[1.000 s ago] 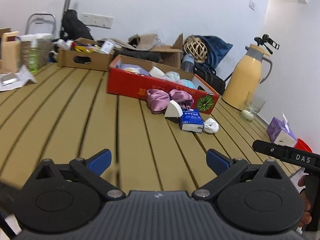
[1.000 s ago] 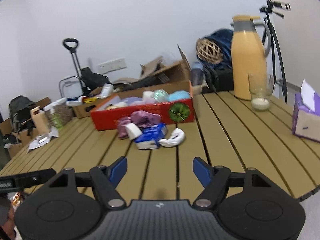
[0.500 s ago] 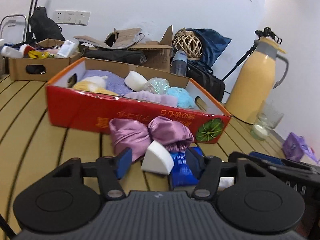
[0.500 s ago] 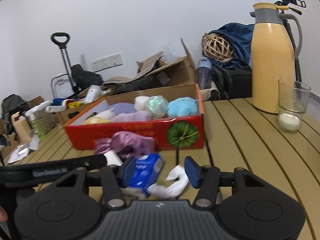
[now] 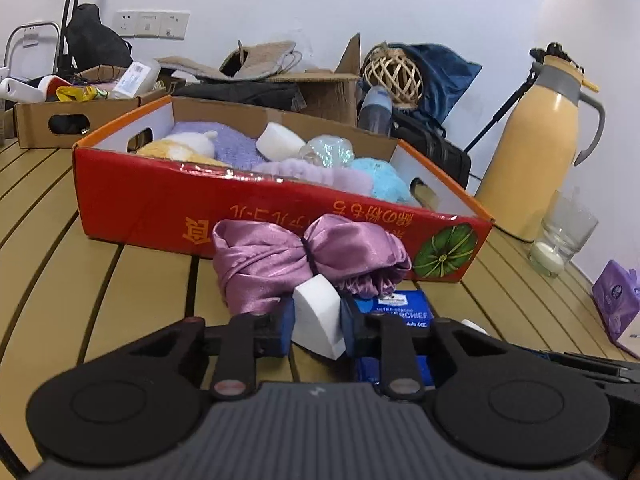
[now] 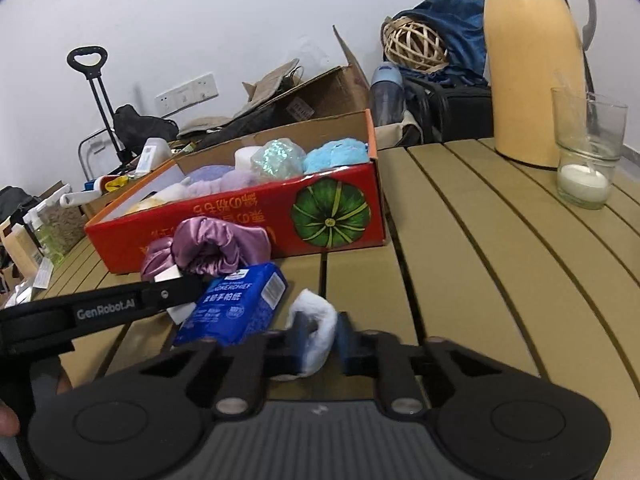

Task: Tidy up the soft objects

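A red cardboard box (image 5: 168, 204) holds several soft things; it also shows in the right wrist view (image 6: 256, 216). In front of it lie a purple satin bonnet (image 5: 276, 264), a blue tissue pack (image 6: 236, 304), a white wedge sponge (image 5: 318, 322) and a white fluffy cloth (image 6: 316, 332). My left gripper (image 5: 318, 322) is shut on the white sponge on the table. My right gripper (image 6: 320, 338) is shut on the white cloth, right of the tissue pack. The left gripper's finger (image 6: 120, 308) crosses the right wrist view.
A yellow thermos (image 6: 532, 64) and a glass with a candle (image 6: 586, 152) stand at the right on the slatted wooden table (image 6: 480, 248). A purple tissue box (image 5: 616, 300) sits far right. Cardboard boxes (image 5: 60, 120) and bags crowd the back.
Both grippers have moved forward to the pile in front of the red box and closed: the left on the white sponge, the right on the white cloth.
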Action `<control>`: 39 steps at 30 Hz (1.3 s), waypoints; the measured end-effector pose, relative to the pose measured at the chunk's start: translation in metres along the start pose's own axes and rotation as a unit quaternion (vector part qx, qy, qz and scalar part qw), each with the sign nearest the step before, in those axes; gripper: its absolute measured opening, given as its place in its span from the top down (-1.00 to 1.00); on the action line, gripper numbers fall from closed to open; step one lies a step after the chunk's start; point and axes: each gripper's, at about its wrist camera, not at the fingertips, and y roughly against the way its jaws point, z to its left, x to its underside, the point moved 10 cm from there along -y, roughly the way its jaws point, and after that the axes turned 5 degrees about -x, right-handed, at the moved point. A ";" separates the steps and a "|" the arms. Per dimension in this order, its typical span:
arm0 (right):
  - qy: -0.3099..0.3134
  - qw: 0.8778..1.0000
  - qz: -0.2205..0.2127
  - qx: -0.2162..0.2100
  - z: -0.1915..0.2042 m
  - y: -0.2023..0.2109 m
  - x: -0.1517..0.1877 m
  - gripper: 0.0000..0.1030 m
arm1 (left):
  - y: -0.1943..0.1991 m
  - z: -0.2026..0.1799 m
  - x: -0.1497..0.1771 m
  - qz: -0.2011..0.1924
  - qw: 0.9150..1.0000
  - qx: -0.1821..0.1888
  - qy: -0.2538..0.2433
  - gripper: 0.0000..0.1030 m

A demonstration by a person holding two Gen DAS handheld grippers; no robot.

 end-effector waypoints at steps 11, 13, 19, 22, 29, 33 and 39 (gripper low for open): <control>0.027 0.997 -0.063 0.023 0.004 0.038 -0.005 0.84 | 0.104 0.007 0.001 -0.053 0.997 0.043 0.043 0.54; 0.017 0.997 -0.077 0.018 0.007 0.058 -0.007 0.84 | 0.124 0.007 0.014 -0.039 0.996 0.055 0.052 0.54; -0.006 0.994 -0.103 -0.045 0.029 0.110 -0.025 0.84 | 0.160 0.007 -0.032 -0.085 0.994 0.067 0.028 0.53; 0.027 0.991 -0.126 -0.042 0.039 0.117 -0.062 0.84 | 0.148 0.003 -0.079 -0.107 0.991 0.078 0.003 0.52; 0.025 0.996 -0.071 -0.055 0.036 0.034 -0.152 0.84 | 0.018 0.013 -0.151 -0.006 0.997 0.078 -0.003 0.48; 0.016 1.000 -0.003 -0.018 0.015 -0.048 -0.173 0.84 | -0.068 0.034 -0.160 0.046 0.998 0.017 -0.026 0.47; 0.018 0.995 0.078 0.057 -0.016 -0.141 -0.167 0.83 | -0.121 0.051 -0.132 0.101 0.991 -0.016 -0.085 0.08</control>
